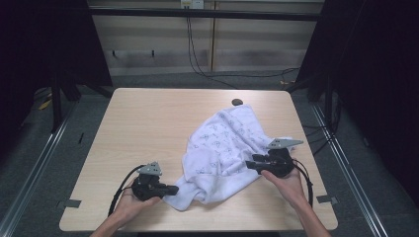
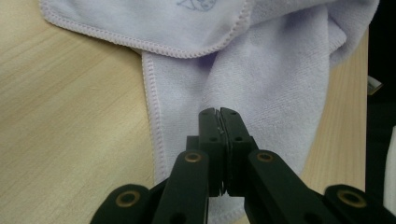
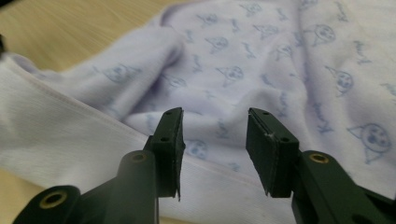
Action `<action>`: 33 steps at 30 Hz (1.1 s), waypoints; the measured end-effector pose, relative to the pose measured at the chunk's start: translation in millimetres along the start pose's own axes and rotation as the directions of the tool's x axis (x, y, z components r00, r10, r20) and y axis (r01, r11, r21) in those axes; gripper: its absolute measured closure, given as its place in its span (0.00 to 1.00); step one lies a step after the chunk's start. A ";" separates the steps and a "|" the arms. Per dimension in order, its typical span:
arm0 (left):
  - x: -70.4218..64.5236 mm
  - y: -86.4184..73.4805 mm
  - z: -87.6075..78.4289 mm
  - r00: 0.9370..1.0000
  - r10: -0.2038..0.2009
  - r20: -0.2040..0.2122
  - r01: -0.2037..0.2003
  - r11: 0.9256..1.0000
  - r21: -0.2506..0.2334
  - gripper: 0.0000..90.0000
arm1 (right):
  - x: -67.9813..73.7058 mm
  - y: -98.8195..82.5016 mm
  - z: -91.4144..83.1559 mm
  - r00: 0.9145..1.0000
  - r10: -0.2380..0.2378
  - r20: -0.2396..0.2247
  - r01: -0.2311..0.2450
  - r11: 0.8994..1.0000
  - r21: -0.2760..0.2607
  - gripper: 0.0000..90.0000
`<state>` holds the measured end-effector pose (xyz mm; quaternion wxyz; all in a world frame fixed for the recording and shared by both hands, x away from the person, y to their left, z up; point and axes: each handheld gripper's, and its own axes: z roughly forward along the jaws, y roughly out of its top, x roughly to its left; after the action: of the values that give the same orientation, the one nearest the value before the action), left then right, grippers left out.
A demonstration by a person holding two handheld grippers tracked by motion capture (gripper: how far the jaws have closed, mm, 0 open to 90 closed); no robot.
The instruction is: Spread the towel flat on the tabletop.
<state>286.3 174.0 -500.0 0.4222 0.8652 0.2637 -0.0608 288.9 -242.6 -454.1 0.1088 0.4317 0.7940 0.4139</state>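
A light wooden table [image 1: 148,128] carries a crumpled white towel [image 1: 222,148] with a faint blue print (lying right of centre, toward the near edge). The right gripper [image 3: 215,140] hovers at the towel's right side, jaws spread wide with nothing between them. The left gripper [image 2: 219,114] has its jaws pressed together over the towel's near-left corner; whether cloth is pinched between them I cannot tell.

A: Cloth state?
B: White towel [image 1: 222,148] with pale blue cartoon print, crumpled, lying on the table's right-centre, stretching from far edge toward near.
A: Edges?
B: Stitched hem visible; near-left corner lies flat.
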 end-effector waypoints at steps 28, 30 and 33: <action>15.0 -5.3 -47.0 0.983 -0.085 -0.165 0.068 0.992 -0.109 0.99 | 28.7 -10.4 -16.6 0.997 -0.016 -0.082 0.009 0.996 -0.090 0.96; 13.0 -8.1 -52.9 0.981 -0.095 -0.169 0.076 0.990 -0.117 0.99 | 15.3 -29.5 -27.4 0.996 0.051 -0.072 -0.057 0.995 -0.081 0.96; 8.2 -13.4 -53.0 0.978 -0.066 -0.198 0.051 0.996 -0.078 0.99 | 10.1 -45.4 -35.7 0.999 0.053 -0.008 -0.053 0.998 -0.032 0.96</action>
<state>280.3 224.5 -478.3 0.4226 0.8429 0.3323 0.0236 236.9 -267.8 -463.8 0.1019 0.4491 0.7761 0.4308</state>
